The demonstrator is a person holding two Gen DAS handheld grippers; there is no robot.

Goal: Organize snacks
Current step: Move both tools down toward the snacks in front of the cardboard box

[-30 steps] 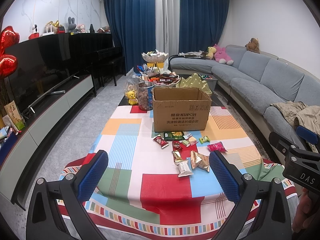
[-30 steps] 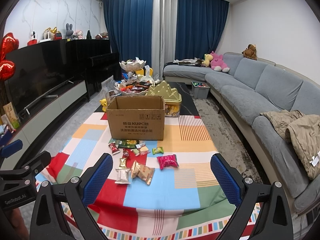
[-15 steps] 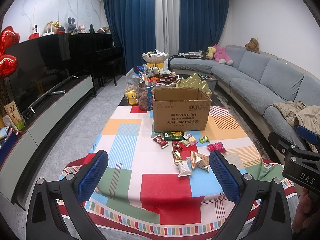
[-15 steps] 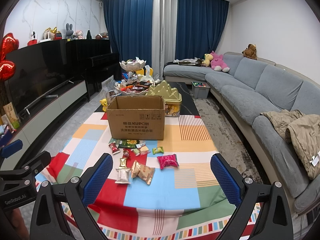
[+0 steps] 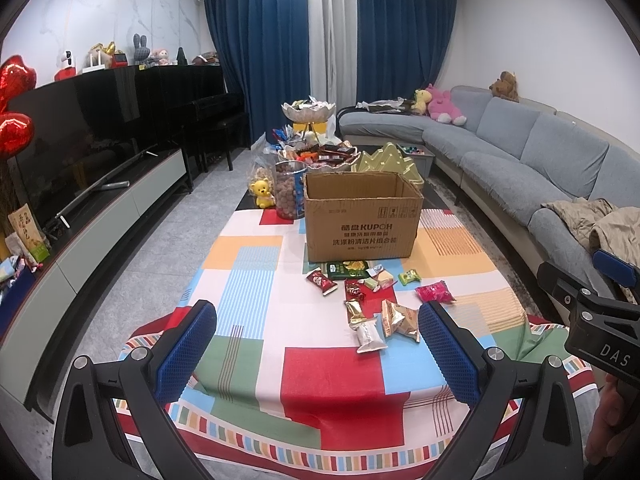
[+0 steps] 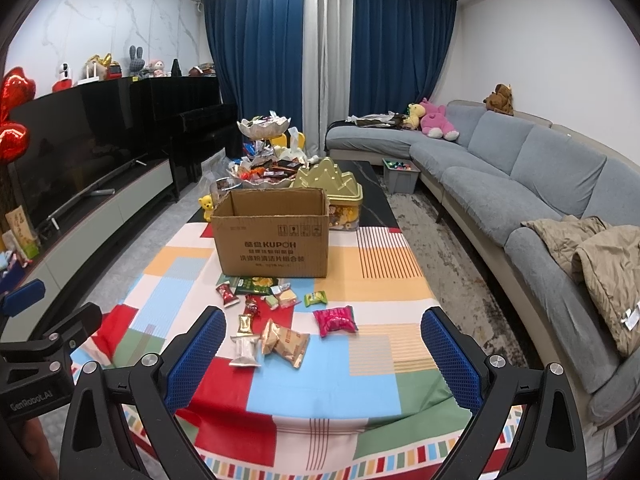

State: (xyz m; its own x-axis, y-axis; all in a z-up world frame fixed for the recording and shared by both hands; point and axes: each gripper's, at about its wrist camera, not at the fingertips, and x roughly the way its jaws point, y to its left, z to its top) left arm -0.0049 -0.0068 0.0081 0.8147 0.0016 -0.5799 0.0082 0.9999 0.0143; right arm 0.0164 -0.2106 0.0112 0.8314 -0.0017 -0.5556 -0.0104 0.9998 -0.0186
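Observation:
An open cardboard box (image 5: 362, 220) (image 6: 274, 238) stands mid-table on a colourful patchwork cloth (image 5: 328, 364). Several small snack packets lie in front of it: a pink packet (image 5: 435, 293) (image 6: 335, 320), gold packets (image 5: 398, 320) (image 6: 285, 342), a silver packet (image 5: 370, 334) (image 6: 245, 352), a green bag (image 5: 347, 269) (image 6: 256, 285) and a red candy (image 5: 321, 281) (image 6: 227, 294). My left gripper (image 5: 318, 350) is open and empty, above the table's near edge. My right gripper (image 6: 320, 354) is open and empty, also short of the snacks.
Behind the box stand a nut jar (image 5: 289, 194), a yellow bear (image 5: 262, 194), snack bowls (image 6: 262, 174) and a gold tin (image 6: 334, 192). A grey sofa (image 6: 540, 184) runs along the right, a TV cabinet (image 5: 100, 216) along the left.

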